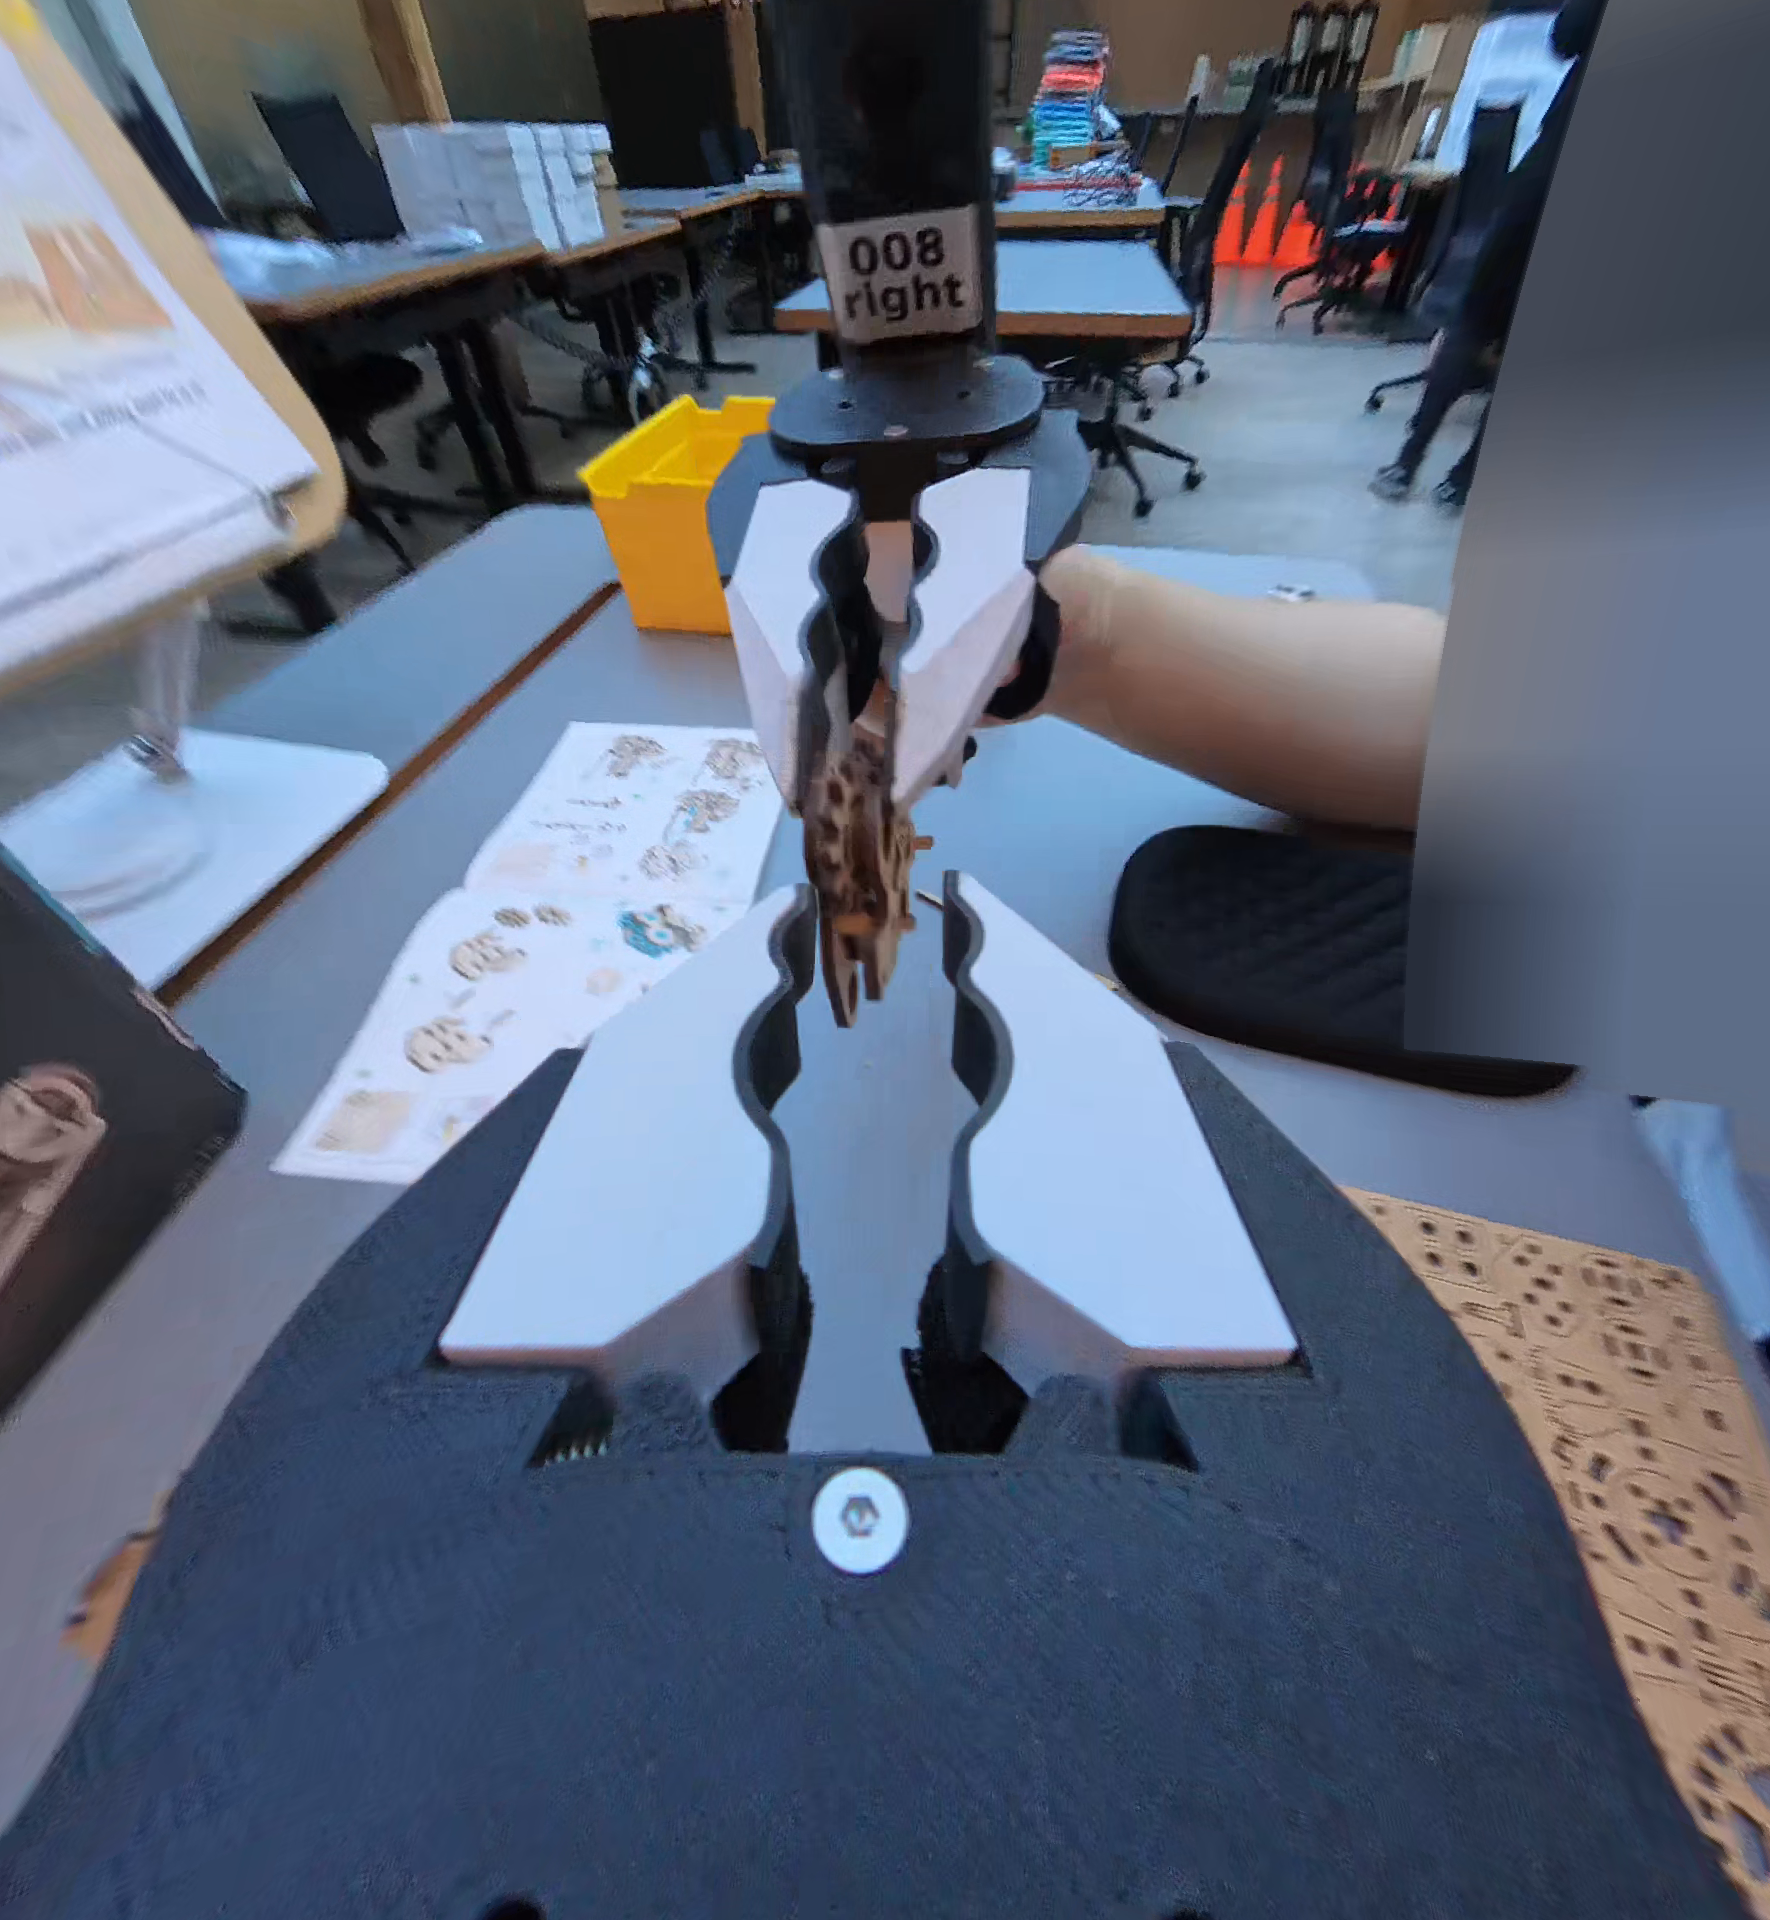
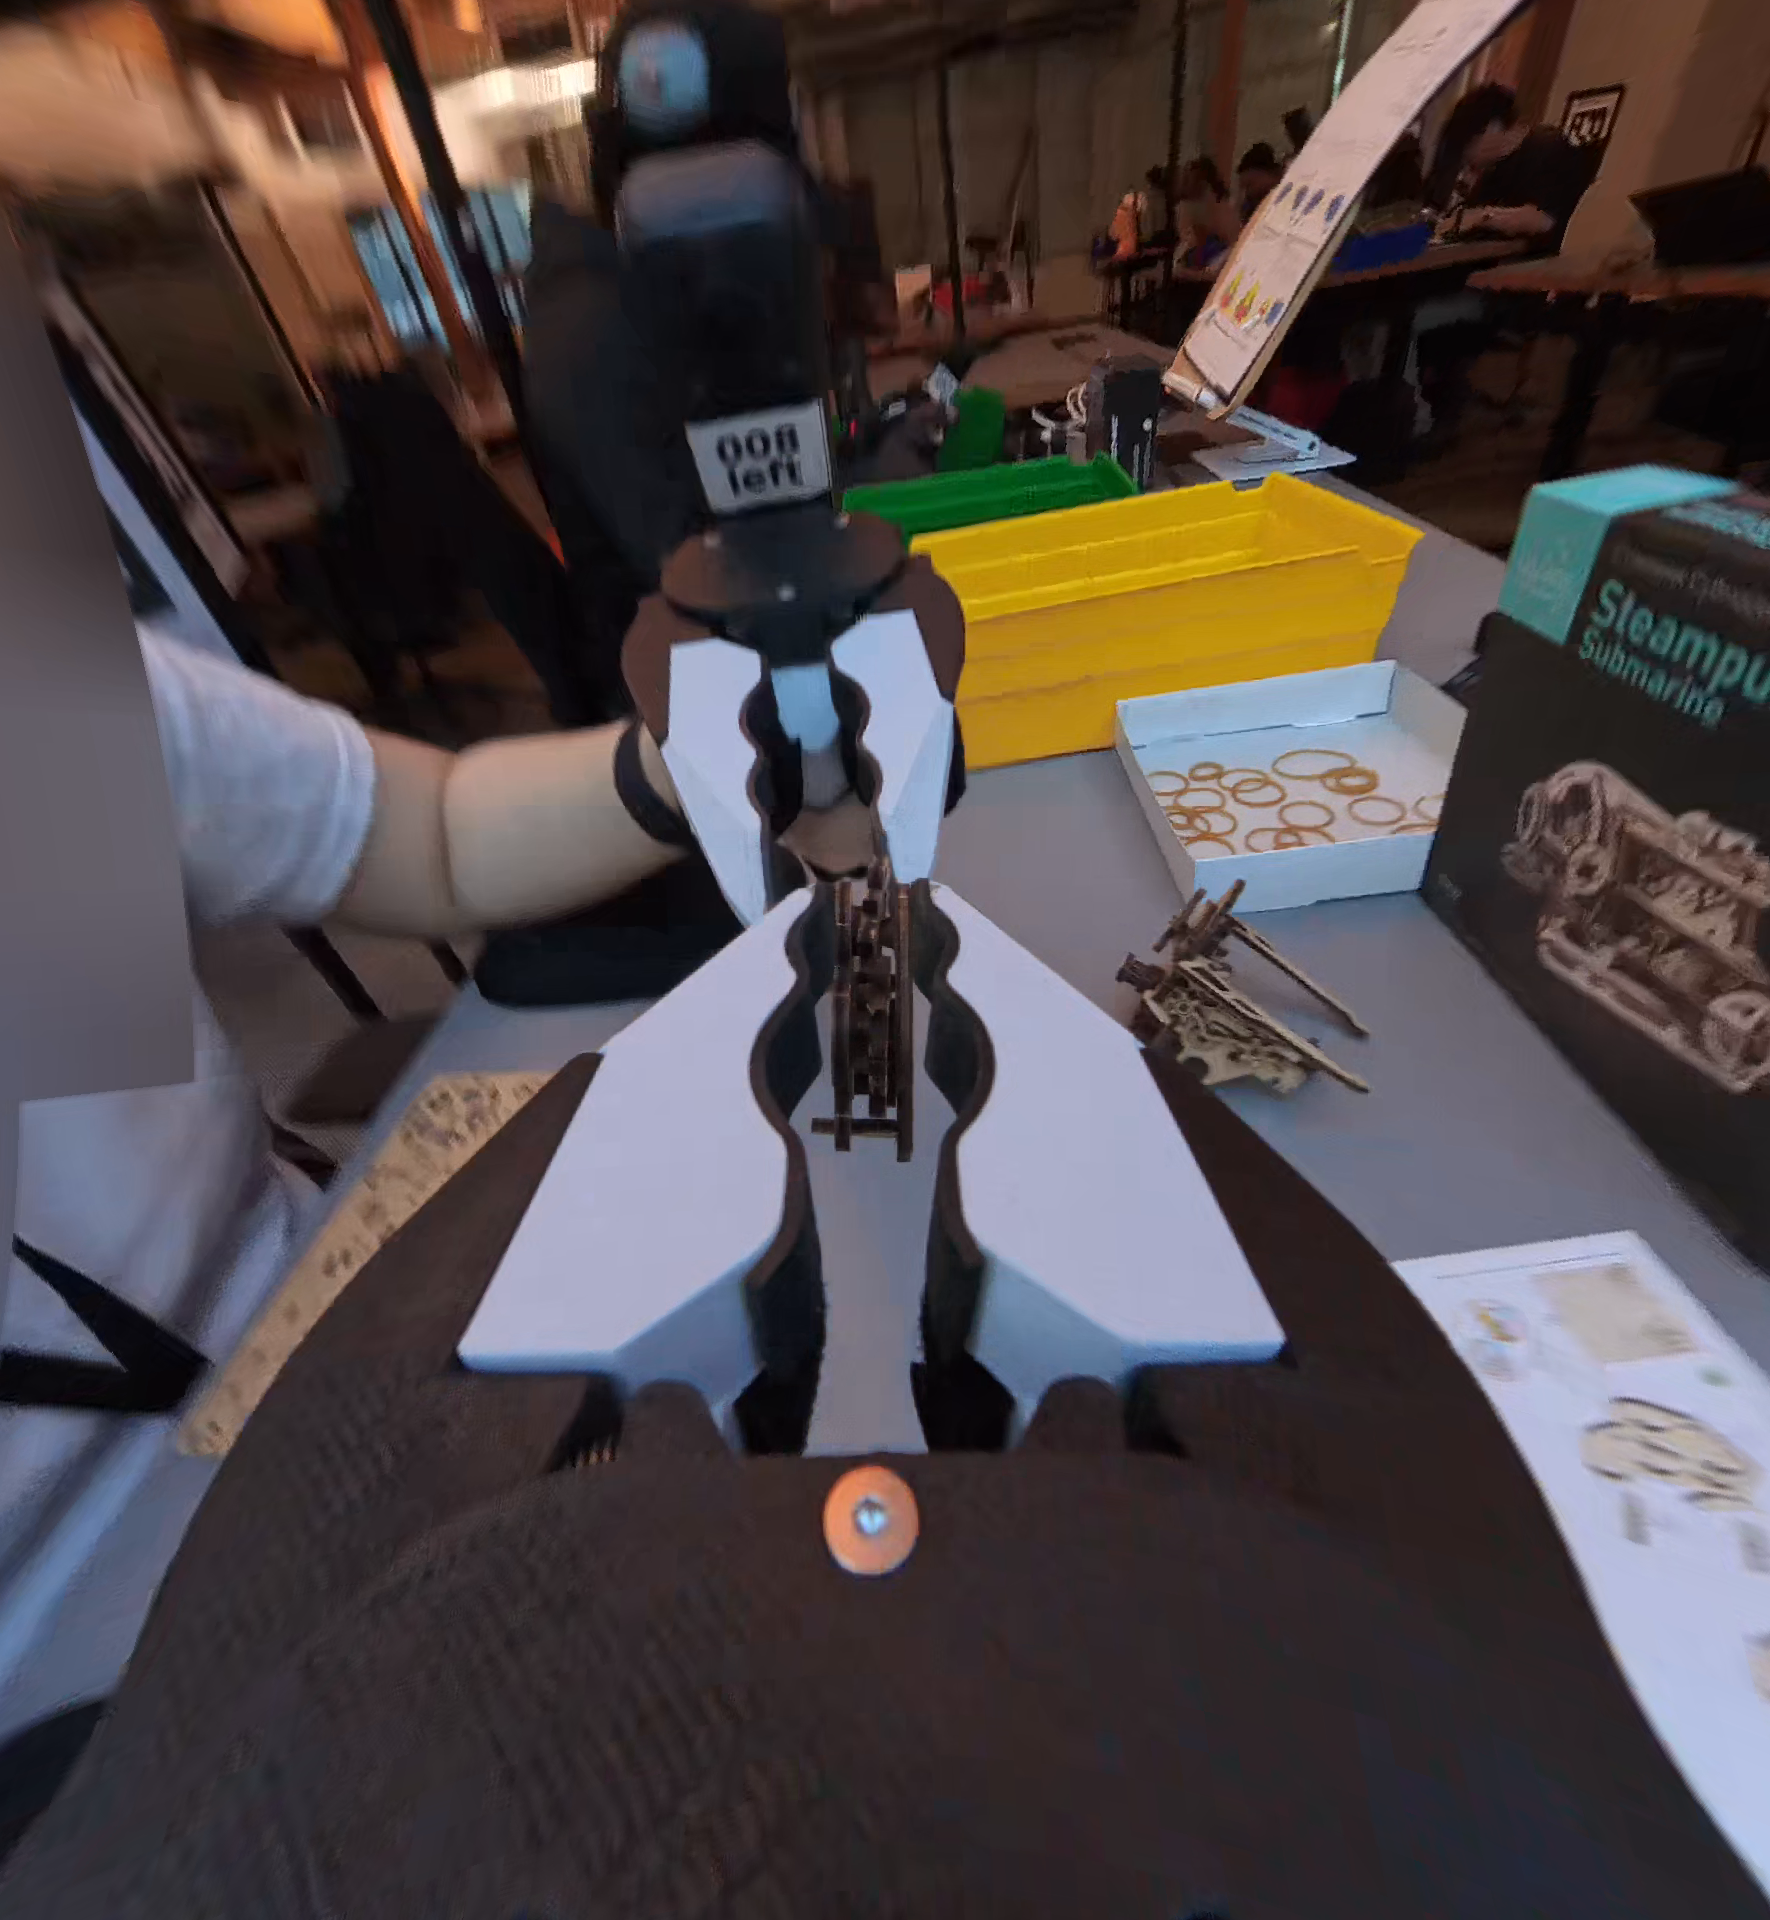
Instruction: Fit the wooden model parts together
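- While the two grippers face each other tip to tip above a grey table (image 2: 1400,1174), the right gripper (image 2: 868,902) pinches a small wooden gear assembly (image 2: 868,1023) between its white fingers (image 2: 652,1164), with the piece standing on edge in the narrow gap.
- In the left wrist view the same wooden gear assembly (image 1: 858,883) hangs down from the right gripper (image 1: 850,800), and its lower end dips between the tips of the left gripper (image 1: 881,904).
- The left gripper's fingers are spread, with a clear gap on the right side of the piece; on the left it lies close to the finger tip, and I cannot tell whether it touches.
- Held this way, the piece seems to be offered edge-on so the open claw can close on its free end, either to take it over or to steady it for joining.
- A second, larger wooden sub-assembly (image 2: 1224,1008) lies on the table to the right of the right gripper, well apart from both claws; it is likely the mating part.
- An open instruction booklet (image 1: 559,935) lies flat beyond the left gripper, probably for reference.
- A shallow white tray of rubber bands (image 2: 1286,800), a yellow bin (image 2: 1161,613) and the kit's dark box (image 2: 1650,914) sit farther back, out of the working space.
- A punched-out wooden parts sheet (image 1: 1608,1475) lies beside the left gripper.
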Tool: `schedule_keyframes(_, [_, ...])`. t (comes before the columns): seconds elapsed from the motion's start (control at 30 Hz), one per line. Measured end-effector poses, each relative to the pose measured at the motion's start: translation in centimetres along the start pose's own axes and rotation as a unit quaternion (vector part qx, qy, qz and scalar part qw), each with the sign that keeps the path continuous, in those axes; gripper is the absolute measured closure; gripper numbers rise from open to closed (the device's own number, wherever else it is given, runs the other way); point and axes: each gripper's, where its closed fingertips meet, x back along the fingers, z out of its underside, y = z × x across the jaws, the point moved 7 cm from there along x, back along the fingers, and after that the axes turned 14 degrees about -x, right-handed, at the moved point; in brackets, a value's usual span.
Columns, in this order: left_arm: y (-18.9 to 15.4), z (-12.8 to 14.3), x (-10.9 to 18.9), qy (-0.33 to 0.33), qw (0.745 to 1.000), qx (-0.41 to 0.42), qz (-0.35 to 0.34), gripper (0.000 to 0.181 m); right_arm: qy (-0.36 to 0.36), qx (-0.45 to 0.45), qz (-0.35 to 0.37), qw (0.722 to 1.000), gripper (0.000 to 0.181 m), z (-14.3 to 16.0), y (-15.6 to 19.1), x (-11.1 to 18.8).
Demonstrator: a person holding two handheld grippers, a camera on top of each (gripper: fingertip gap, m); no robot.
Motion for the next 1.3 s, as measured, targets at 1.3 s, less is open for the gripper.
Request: schedule_keyframes(1.3, [0.2,11.9,-3.2,0.131,0.854,0.454,0.218,0.181,0.219,0.001,0.010,0.976,0.159,10.3,-4.9,-2.3])
